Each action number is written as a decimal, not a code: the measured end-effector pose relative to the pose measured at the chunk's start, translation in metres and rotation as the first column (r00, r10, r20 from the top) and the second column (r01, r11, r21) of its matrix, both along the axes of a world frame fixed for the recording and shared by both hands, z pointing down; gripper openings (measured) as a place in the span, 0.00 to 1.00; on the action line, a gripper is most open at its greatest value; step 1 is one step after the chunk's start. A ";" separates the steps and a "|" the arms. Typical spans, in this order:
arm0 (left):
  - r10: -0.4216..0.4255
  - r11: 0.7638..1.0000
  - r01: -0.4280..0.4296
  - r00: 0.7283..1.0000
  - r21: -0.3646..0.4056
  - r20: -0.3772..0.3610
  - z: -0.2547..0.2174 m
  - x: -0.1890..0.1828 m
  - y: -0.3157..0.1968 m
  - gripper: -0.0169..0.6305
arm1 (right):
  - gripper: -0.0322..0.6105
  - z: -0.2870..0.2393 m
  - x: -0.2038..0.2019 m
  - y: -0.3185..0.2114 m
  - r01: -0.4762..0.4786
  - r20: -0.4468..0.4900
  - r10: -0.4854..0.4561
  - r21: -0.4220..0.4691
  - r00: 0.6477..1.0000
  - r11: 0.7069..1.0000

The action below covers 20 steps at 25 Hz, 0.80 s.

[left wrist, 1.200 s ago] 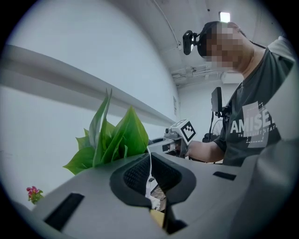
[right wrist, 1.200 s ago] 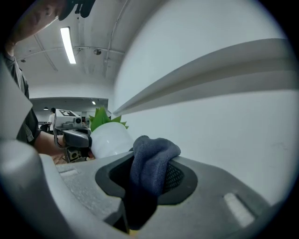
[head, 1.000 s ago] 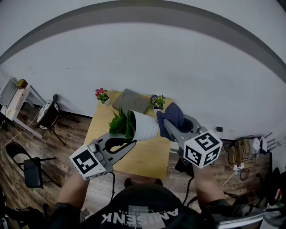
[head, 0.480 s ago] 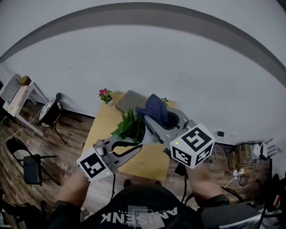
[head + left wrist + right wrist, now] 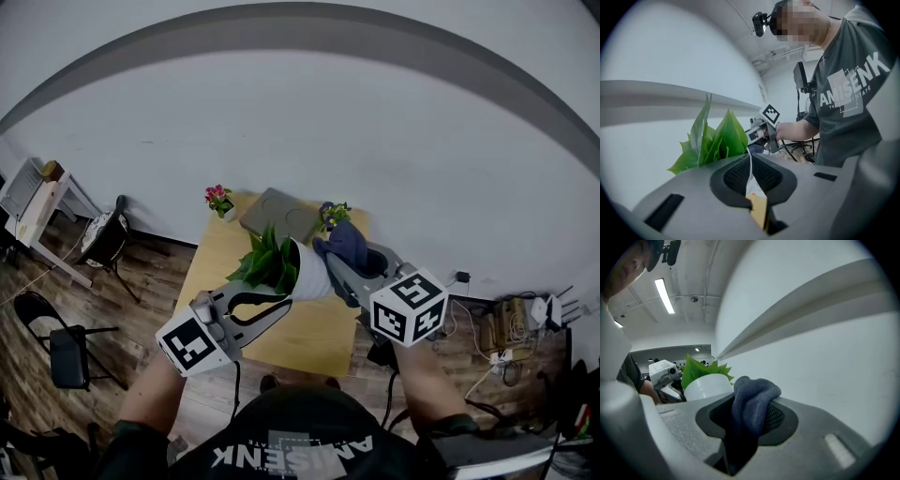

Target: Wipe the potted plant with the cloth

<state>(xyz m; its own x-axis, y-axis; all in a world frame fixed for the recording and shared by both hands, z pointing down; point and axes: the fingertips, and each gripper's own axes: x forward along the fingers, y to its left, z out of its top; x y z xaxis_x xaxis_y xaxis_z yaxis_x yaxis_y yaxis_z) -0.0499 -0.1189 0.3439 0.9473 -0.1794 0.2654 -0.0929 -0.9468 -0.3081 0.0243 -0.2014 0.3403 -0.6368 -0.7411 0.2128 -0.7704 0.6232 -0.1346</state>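
The potted plant is held up in the air over the table, tilted, with its white pot (image 5: pixel 309 273) to the right and its green leaves (image 5: pixel 265 262) to the left. My left gripper (image 5: pixel 281 298) is shut on the pot's thin white rim (image 5: pixel 750 161), with the leaves (image 5: pixel 710 139) just beyond the jaws. A dark blue cloth (image 5: pixel 345 240) is bunched in my right gripper (image 5: pixel 338 260), which is shut on it and sits close against the pot's right side. In the right gripper view the cloth (image 5: pixel 751 401) fills the jaws and the pot (image 5: pixel 708 386) lies just behind it.
Below stands a light wooden table (image 5: pixel 314 330) with a small pink-flowered pot (image 5: pixel 217 199), a small purple-flowered pot (image 5: pixel 330 213) and a grey board (image 5: pixel 278 213) along its far edge. A white wall runs behind. Chairs (image 5: pixel 62 354) stand on the wood floor at left.
The right gripper with the cloth rose over the leaves, then dropped back to the pot's right side. The left gripper has rolled the pot a little.
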 end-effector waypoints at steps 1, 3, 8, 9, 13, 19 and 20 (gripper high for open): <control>0.001 1.000 -0.001 1.000 0.003 0.011 0.002 0.001 0.001 0.04 | 0.24 0.006 0.005 0.001 -0.008 0.001 0.008 -0.015 1.000 1.000; 0.007 1.000 -0.007 0.999 0.009 0.037 0.005 0.003 0.003 0.04 | 0.25 0.020 0.015 0.003 -0.019 0.000 0.019 -0.048 1.000 0.999; 0.048 0.999 -0.048 0.996 -0.005 0.070 0.006 0.007 0.003 0.04 | 0.24 0.032 0.043 -0.004 -0.066 0.014 0.068 -0.094 0.998 0.993; 0.053 0.999 -0.053 0.995 -0.006 0.088 0.007 0.008 0.004 0.04 | 0.24 0.025 0.045 -0.006 -0.065 0.032 0.068 -0.084 0.997 0.994; 0.080 0.996 -0.084 0.986 0.019 0.148 0.009 0.015 0.011 0.04 | 0.24 -0.024 0.033 -0.006 0.011 0.080 -0.012 0.004 0.997 1.000; 0.088 0.988 -0.109 0.980 0.110 0.180 0.014 0.023 0.015 0.04 | 0.24 -0.066 -0.009 -0.006 0.166 0.157 -0.173 0.055 0.972 0.985; 0.085 0.986 -0.110 0.978 0.125 0.193 0.014 0.023 0.016 0.04 | 0.24 -0.067 -0.013 -0.006 0.178 0.151 -0.185 0.055 0.971 0.982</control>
